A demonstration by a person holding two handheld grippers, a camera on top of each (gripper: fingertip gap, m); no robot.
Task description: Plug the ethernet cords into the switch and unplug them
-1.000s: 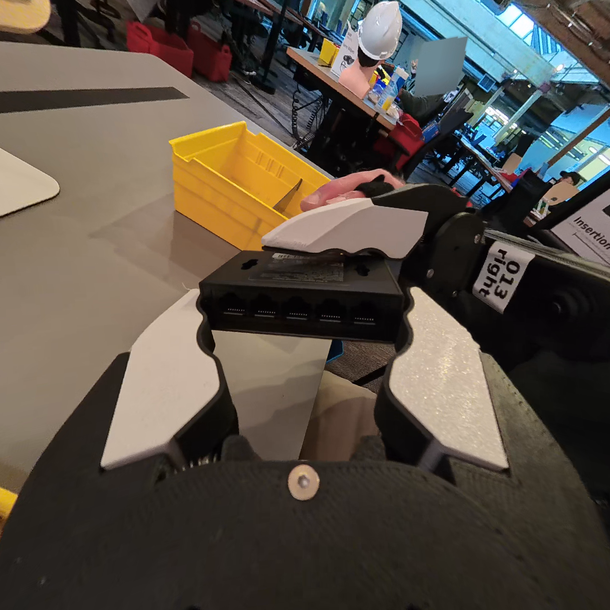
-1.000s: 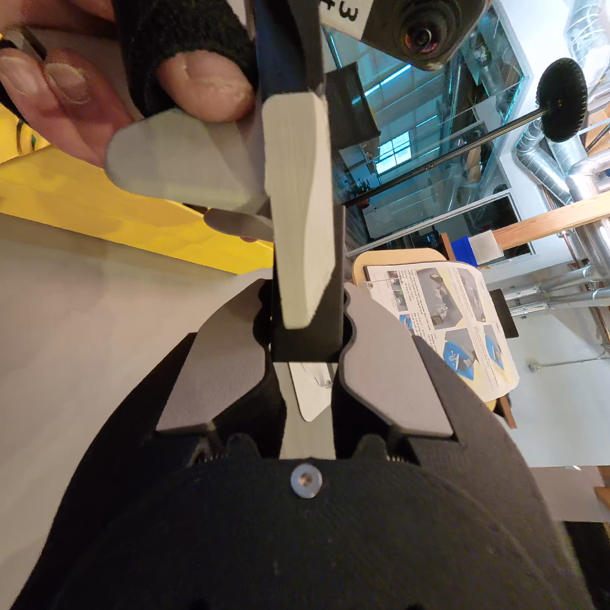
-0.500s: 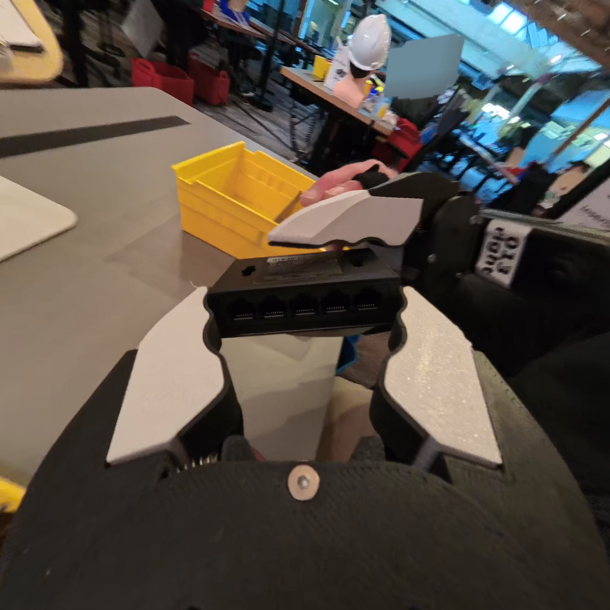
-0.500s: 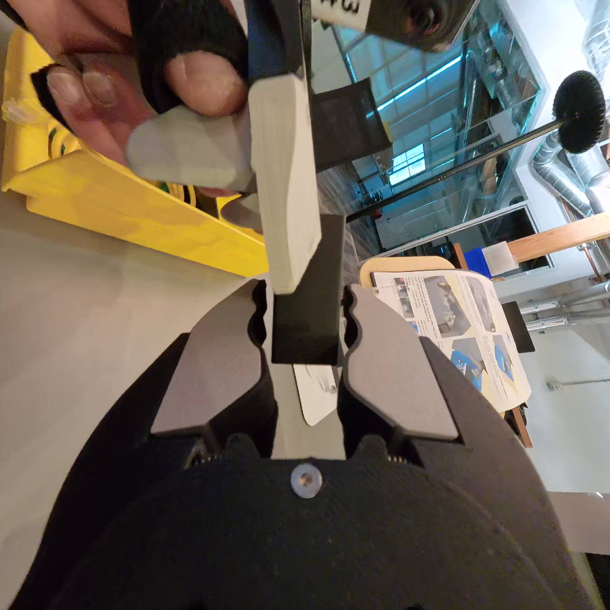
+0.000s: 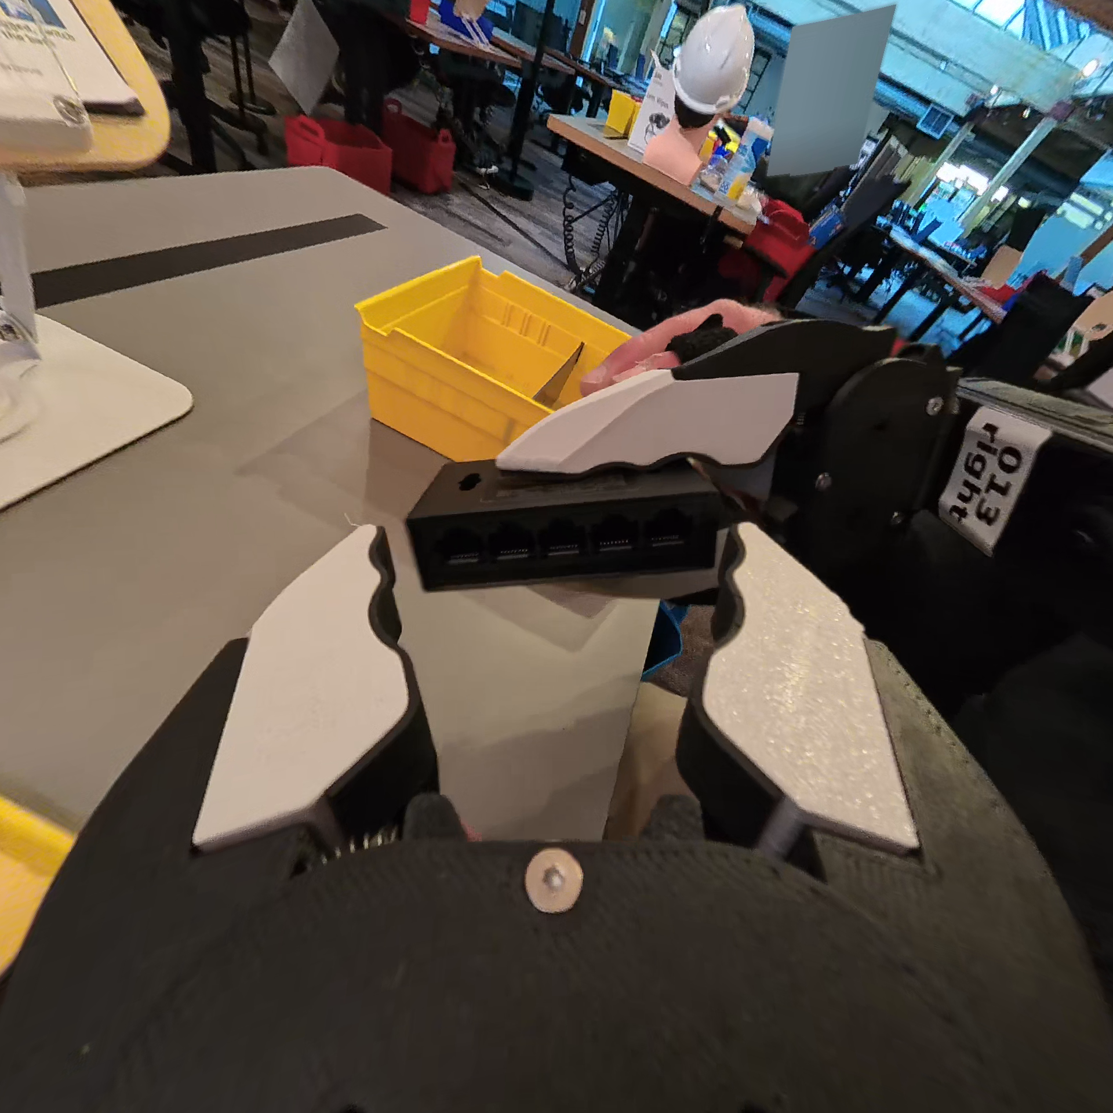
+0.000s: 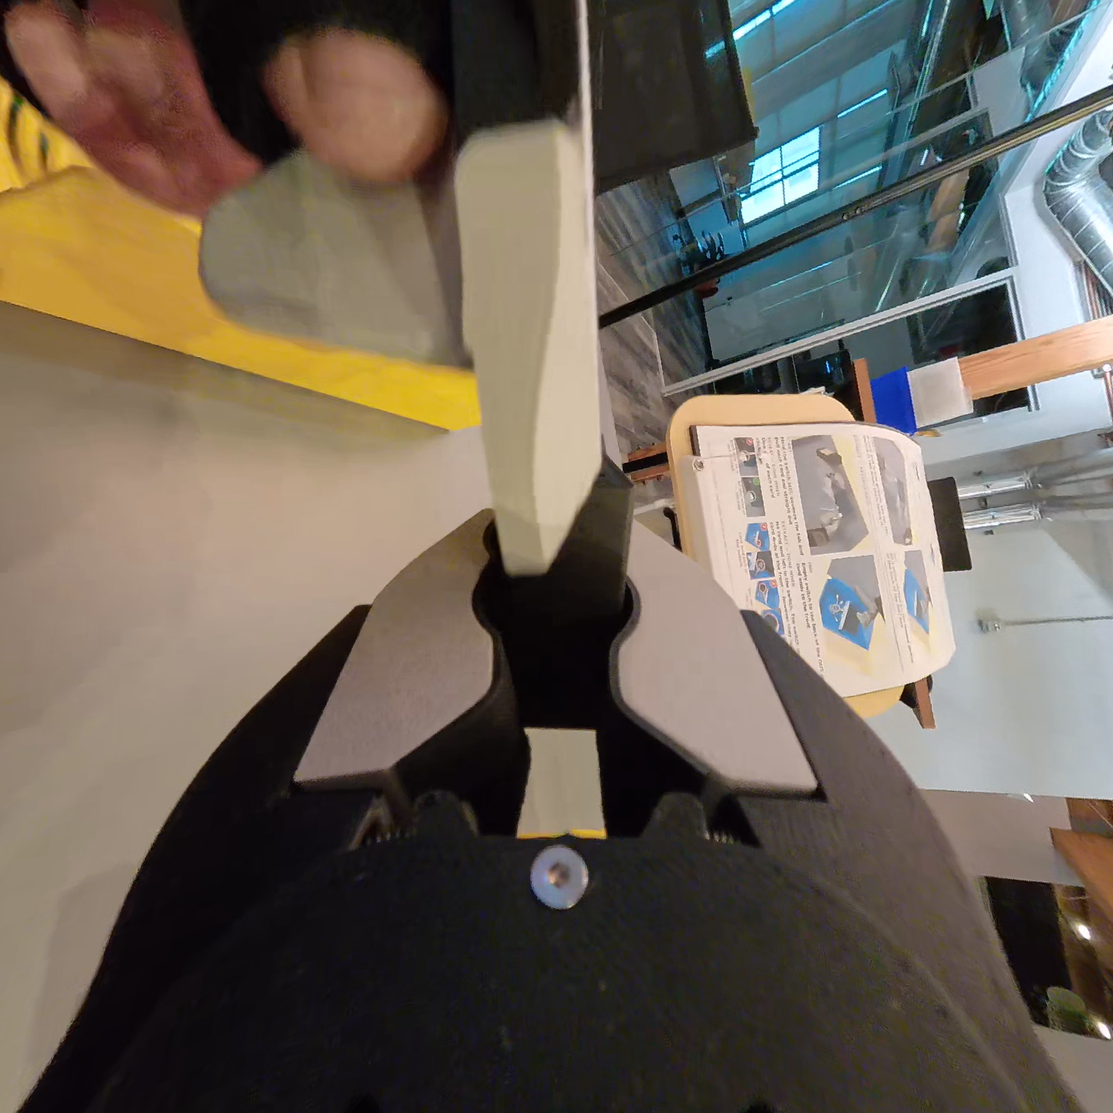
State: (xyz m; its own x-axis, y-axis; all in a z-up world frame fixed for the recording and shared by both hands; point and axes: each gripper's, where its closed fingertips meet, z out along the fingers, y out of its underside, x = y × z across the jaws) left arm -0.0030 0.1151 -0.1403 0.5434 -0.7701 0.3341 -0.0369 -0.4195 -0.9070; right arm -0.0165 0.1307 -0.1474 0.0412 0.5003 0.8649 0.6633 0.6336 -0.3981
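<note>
Grey table (image 5: 150, 542): yellow bin (image 5: 470, 373) just behind claw-held switch (image 5: 566, 536).

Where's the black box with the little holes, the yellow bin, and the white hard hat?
Black plastic switch box with a row of ports (image 5: 566, 542), left wrist view: its port face.
Yellow plastic bin (image 5: 433, 397), left wrist view: its near side wall.
White hard hat (image 5: 717, 57), left wrist view: its dome.
</note>
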